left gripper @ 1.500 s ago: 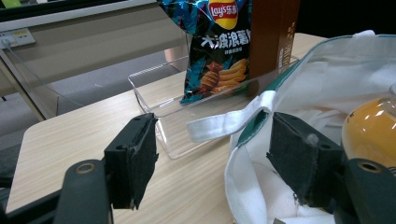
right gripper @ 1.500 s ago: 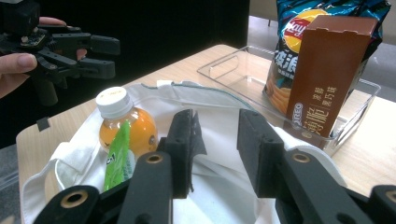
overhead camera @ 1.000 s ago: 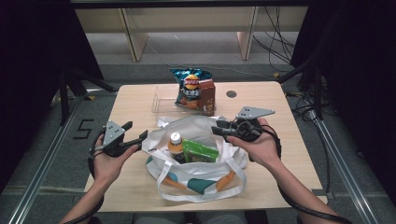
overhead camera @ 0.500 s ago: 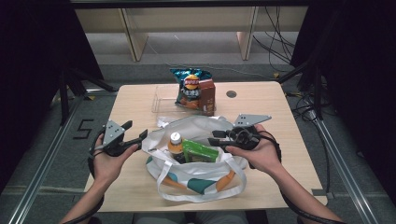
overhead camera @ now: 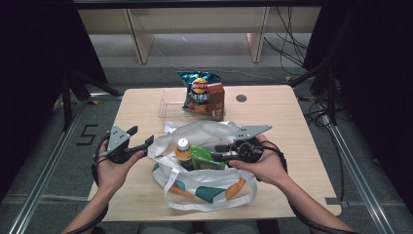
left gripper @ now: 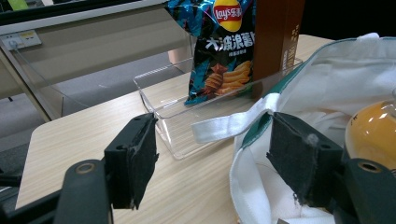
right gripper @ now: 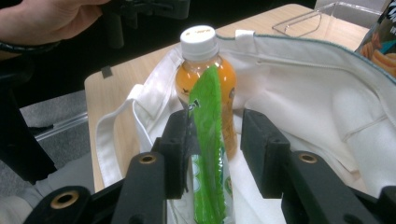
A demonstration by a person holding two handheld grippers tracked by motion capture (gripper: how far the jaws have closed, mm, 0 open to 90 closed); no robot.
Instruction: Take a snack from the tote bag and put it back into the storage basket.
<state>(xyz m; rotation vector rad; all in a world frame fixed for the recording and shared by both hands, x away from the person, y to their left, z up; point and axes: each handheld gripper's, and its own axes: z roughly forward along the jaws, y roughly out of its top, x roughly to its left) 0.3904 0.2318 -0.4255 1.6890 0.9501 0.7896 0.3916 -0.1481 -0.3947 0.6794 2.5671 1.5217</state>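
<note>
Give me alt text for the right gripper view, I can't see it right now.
The right gripper straddles a green packet standing on edge in a white tote bag; one jaw touches it, the other stands clear. Behind it stands an orange drink bottle with a white cap.

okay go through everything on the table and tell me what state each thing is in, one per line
Tote bag: mouth open, lying on the table.
Orange drink bottle: capped, in the bag.
Green packet: edge-on between the right claw's jaws, touching one pad.
Chip bag: sealed, upright in the clear tray.
Brown carton: upright, closed.
Right claw: open.
Left claw: open astride the bag's rim.
</note>
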